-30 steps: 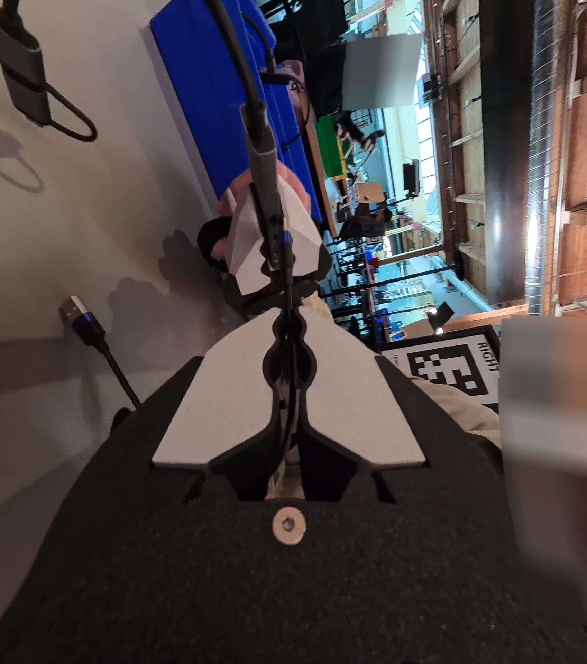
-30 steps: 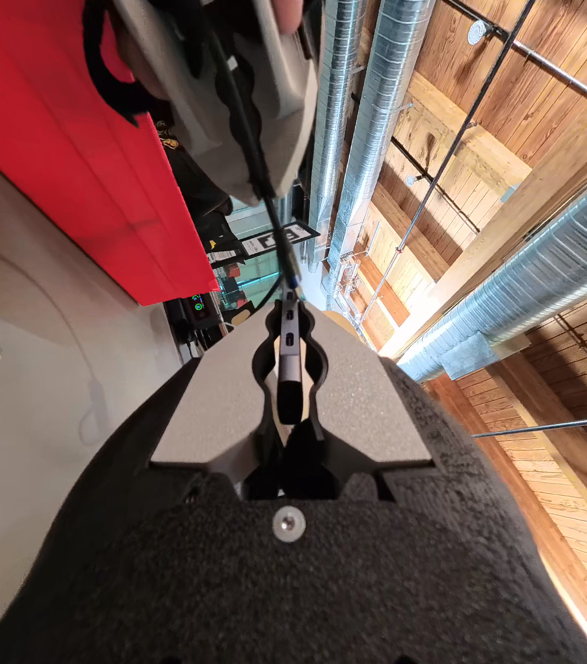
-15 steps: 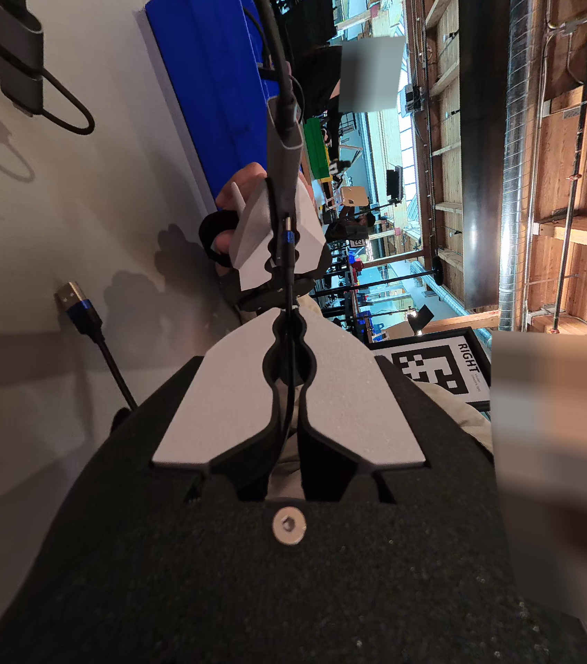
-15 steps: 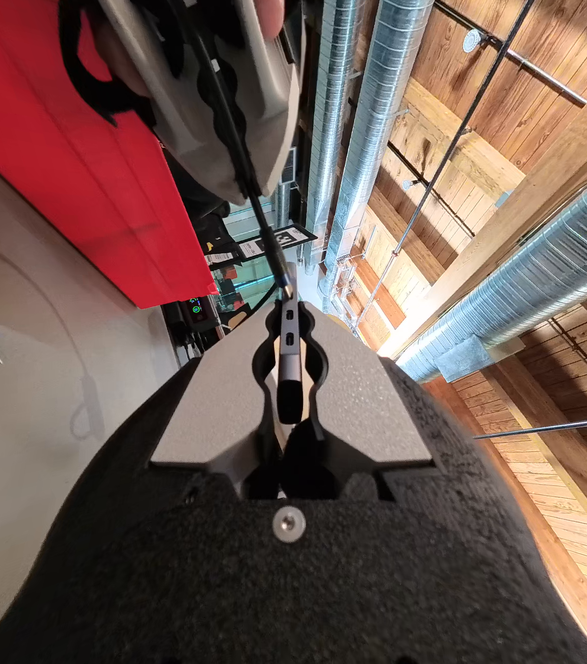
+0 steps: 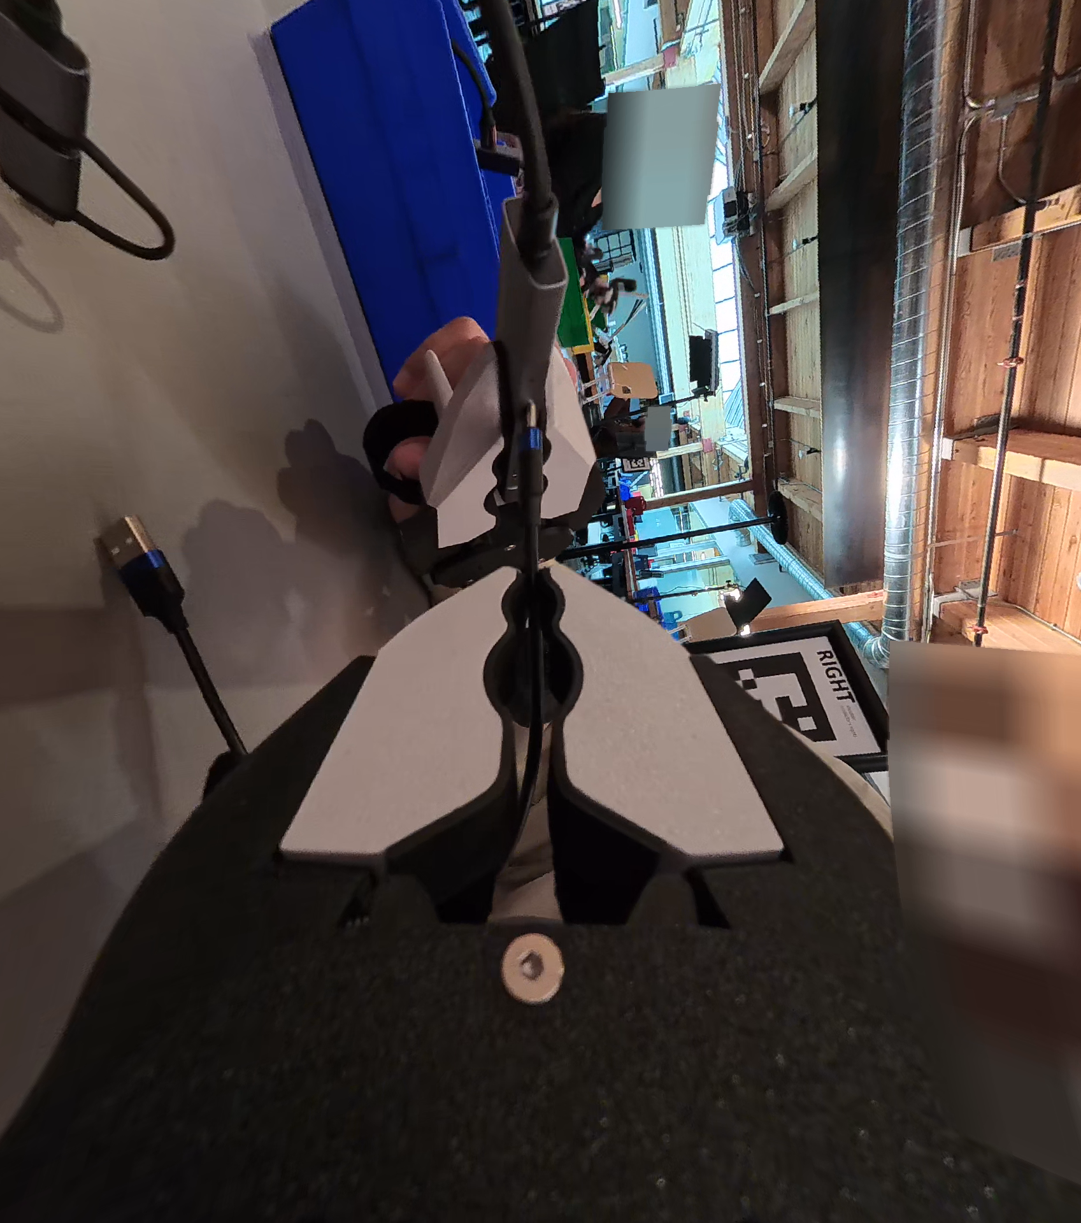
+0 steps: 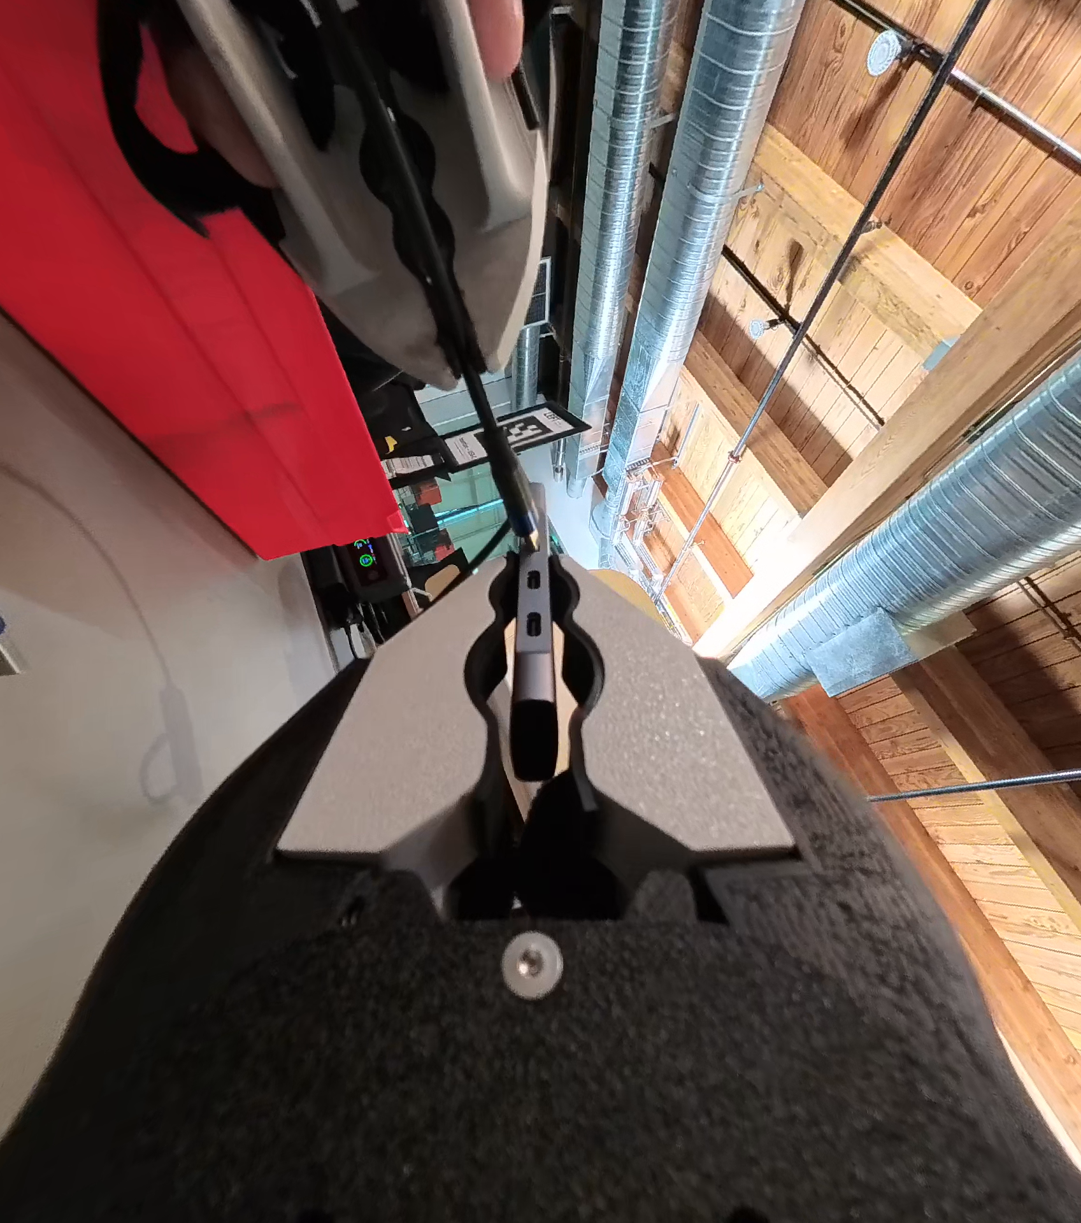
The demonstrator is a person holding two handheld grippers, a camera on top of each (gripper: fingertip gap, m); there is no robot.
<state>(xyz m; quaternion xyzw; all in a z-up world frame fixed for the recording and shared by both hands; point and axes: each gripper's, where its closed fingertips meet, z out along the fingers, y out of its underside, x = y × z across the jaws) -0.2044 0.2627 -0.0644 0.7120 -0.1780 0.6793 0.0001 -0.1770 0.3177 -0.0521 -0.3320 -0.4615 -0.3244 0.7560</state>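
My left gripper (image 5: 532, 582) is shut on a thin black cable (image 5: 527, 734). The cable's plug (image 5: 529, 440), which has a blue ring, reaches forward to a grey hub (image 5: 527, 311). My right gripper (image 6: 532, 562) is shut on that hub (image 6: 534, 642), whose narrow edge with two small ports faces the camera. In the right wrist view the plug (image 6: 524, 513) lies against the hub's far end; I cannot tell whether it is seated. The two grippers face each other, tips close. The hub's own thick lead (image 5: 524, 99) runs away upward.
On the pale table lie the cable's USB-A plug (image 5: 134, 562) and a second grey hub (image 5: 34, 119) with a looped lead. A blue bin (image 5: 392, 165) stands behind in the left view, a red bin (image 6: 160, 298) in the right view. A hand holds each gripper. The gap from one gripper's tips to the other's is roughly 6 cm.
The hub has turned and shows a broader face in the left wrist view. The left gripper and plug have drawn slightly nearer the hub's end. Both grips are unchanged.
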